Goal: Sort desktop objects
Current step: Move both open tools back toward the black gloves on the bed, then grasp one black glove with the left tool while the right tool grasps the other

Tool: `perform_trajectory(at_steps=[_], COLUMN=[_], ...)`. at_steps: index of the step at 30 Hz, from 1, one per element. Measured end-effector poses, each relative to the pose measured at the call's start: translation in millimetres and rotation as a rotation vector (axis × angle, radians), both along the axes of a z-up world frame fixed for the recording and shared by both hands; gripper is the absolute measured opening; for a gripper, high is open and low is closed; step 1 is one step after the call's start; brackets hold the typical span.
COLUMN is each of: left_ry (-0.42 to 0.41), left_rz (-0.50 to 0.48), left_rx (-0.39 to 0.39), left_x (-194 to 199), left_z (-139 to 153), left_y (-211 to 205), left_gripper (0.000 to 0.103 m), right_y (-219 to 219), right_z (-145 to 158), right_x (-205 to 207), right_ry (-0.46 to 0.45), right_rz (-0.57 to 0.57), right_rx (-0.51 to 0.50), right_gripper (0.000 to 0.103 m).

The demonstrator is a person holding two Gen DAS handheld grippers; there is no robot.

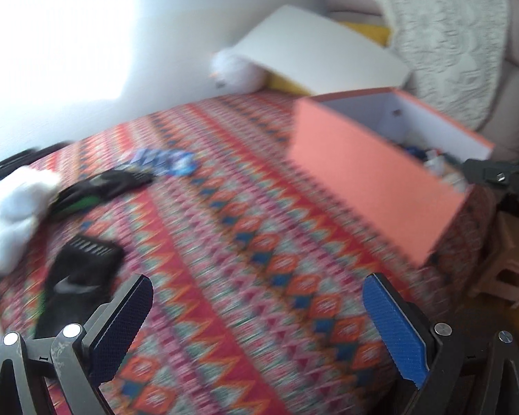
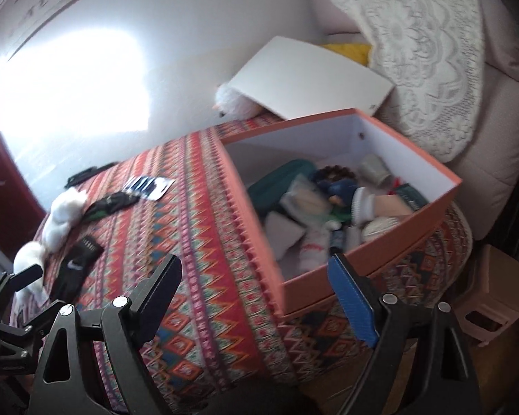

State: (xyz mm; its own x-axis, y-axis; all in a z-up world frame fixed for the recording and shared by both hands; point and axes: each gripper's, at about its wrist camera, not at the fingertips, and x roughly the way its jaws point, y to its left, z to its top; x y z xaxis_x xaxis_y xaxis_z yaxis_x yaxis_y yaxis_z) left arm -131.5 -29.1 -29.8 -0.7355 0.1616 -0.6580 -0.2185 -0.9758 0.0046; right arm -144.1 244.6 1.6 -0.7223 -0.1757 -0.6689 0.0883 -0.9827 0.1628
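An open orange box (image 2: pixel 259 238) stands on the right of the patterned tablecloth (image 2: pixel 197 242) and holds several items: socks, a green case, a grey cup, a doll. It also shows in the left wrist view (image 1: pixel 370 180). On the left lie a black Nike sock (image 1: pixel 83 276) (image 2: pixel 74 268), white socks (image 1: pixel 17 207) (image 2: pixel 64 214), a black-green sock (image 1: pixel 100 188) (image 2: pixel 110 204) and a blue card (image 1: pixel 162 160) (image 2: pixel 148 183). My left gripper (image 1: pixel 259 328) is open and empty above the cloth. My right gripper (image 2: pixel 259 301) is open and empty at the box's near corner.
The white box lid (image 2: pixel 311 76) leans behind the table against a sofa with a lace cover (image 2: pixel 425 62). A white plush toy (image 2: pixel 235 100) sits at the far edge. A pink stool (image 2: pixel 491 290) stands low on the right. A black object (image 2: pixel 83 174) lies at the far left edge.
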Motion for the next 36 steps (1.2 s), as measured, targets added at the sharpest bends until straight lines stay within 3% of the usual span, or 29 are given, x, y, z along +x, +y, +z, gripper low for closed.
perform_trajectory(at_steps=[6, 12, 20, 27, 32, 36], left_ry=[-0.005, -0.039, -0.081, -0.146, -0.236, -0.232], left_rz=[0.155, 0.240, 0.315, 0.310, 0.280, 0.245], left_rx=[-0.041, -0.048, -0.046, 0.000, 0.043, 0.031], left_x=[-4.9, -30.6, -78.2, -114.1, -128.1, -133.7], left_z=[-20.9, -41.7, -70.3, -110.5, -146.0, -155.4], left_y=[-69.2, -119.9, -181.4, -212.1, -219.4, -217.8], left_gripper=[0.100, 0.100, 0.100, 0.100, 0.100, 0.102], right_y=[-82.0, -156.3, -242.6, -332.5, -400.6, -448.1], right_z=[-18.4, -38.5, -55.2, -91.6, -131.1, -156.4], right_x=[-15.2, -45.1, -119.9, -210.4, -269.2, -297.8], right_ry=[-0.041, -0.080, -0.076, -0.110, -0.132, -0.108], right_rz=[0.171, 0.285, 0.401, 0.503, 0.572, 0.661], right_rx=[0.029, 0.057, 0.039, 0.052, 0.122, 0.210], right_gripper=[0.089, 0.089, 0.089, 0.089, 0.089, 0.089])
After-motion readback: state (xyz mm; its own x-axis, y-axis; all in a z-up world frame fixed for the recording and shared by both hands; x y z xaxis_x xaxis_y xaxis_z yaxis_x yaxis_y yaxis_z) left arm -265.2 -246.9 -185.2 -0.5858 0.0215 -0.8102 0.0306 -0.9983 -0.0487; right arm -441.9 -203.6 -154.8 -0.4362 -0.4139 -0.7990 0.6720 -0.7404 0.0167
